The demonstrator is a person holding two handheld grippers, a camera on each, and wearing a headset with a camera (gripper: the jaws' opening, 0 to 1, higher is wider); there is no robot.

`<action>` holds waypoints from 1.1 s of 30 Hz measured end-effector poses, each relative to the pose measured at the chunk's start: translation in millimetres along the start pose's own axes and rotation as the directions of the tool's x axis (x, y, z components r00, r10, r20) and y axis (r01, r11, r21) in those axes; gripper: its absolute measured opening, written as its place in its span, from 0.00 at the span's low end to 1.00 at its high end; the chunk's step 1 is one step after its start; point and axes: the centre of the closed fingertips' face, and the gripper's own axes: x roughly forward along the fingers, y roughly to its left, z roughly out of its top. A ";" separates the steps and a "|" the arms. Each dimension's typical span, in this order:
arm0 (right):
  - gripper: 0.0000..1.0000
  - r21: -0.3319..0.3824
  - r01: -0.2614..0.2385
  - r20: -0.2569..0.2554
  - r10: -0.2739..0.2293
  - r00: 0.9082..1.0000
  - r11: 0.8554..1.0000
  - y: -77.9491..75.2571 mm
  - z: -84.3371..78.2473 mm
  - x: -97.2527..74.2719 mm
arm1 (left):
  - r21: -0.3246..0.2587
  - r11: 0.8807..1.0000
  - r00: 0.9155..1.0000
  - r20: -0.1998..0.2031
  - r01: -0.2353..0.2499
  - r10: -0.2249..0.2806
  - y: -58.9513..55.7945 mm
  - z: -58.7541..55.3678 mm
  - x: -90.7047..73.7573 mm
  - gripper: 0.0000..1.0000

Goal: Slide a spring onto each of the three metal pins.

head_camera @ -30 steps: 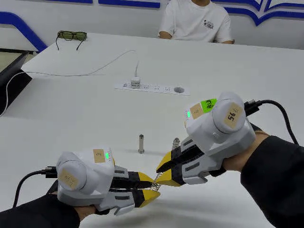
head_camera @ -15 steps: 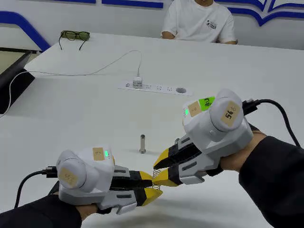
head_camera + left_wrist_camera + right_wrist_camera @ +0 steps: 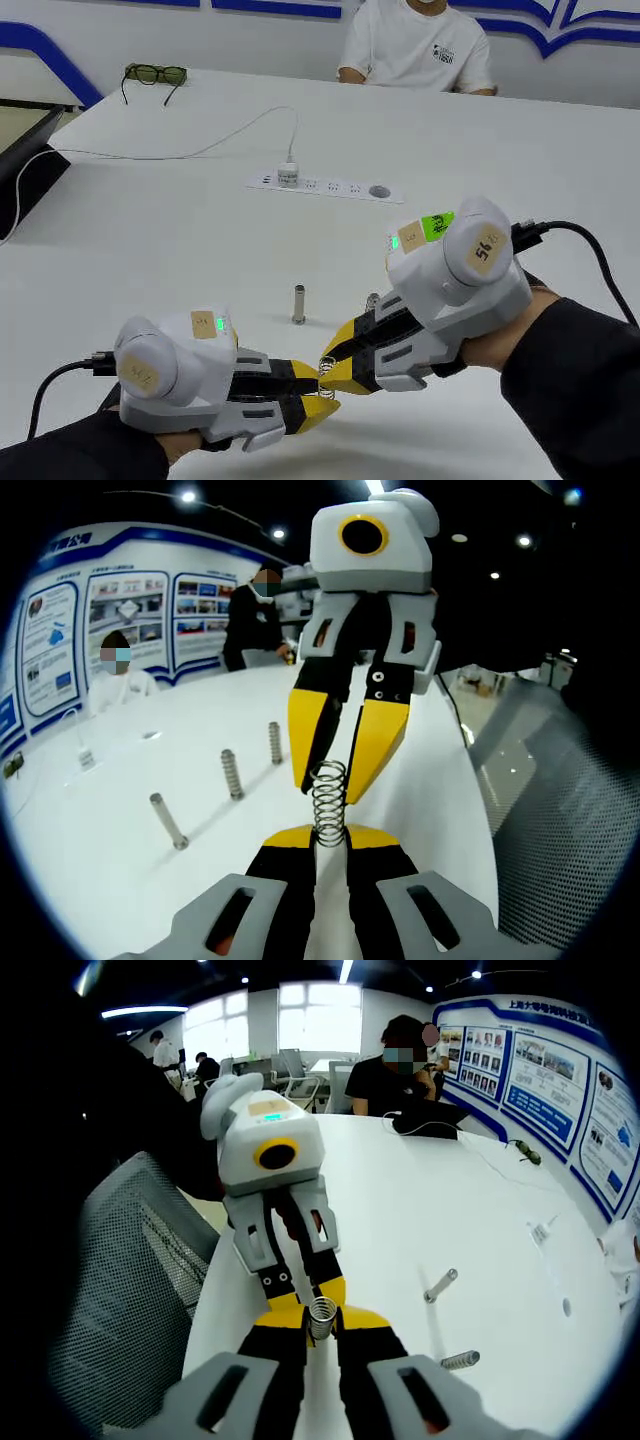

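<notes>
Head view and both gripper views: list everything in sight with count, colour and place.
White table: one, under everything.
Bare silver metal pin: one, upright, mid-table.
Silver metal pins wearing springs: two, upright, in line with the bare one.
Small coiled steel spring: one, silver, between the two claws.
White power strip: one, beyond the pins.
White plug with cable: one, in the strip.
Green-tinted glasses: one pair, far left corner.
Person in white T-shirt: one, seated at the far side.
Grey mesh chair back: one, beside the table.
Left claw: yellow-tipped, shut on the spring's base.
Right claw: yellow-tipped, jaws either side of the spring's other end; grip unclear.
</notes>
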 end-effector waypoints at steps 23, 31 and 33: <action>0.11 0.037 0.029 0.067 -0.031 0.997 0.999 -8.1 6.8 -1.6 | -0.006 0.999 0.999 -0.005 -0.039 0.039 7.5 -0.5 -6.4 0.17; 0.11 0.045 0.057 0.080 -0.061 0.995 0.997 -20.1 9.8 -5.1 | -0.057 0.993 0.994 0.010 -0.104 0.105 20.7 -2.8 -15.3 0.30; 0.11 0.047 0.066 0.083 -0.070 0.994 0.997 -23.6 10.8 -5.4 | -0.065 0.991 0.992 0.017 -0.120 0.122 24.6 -2.9 -18.6 0.33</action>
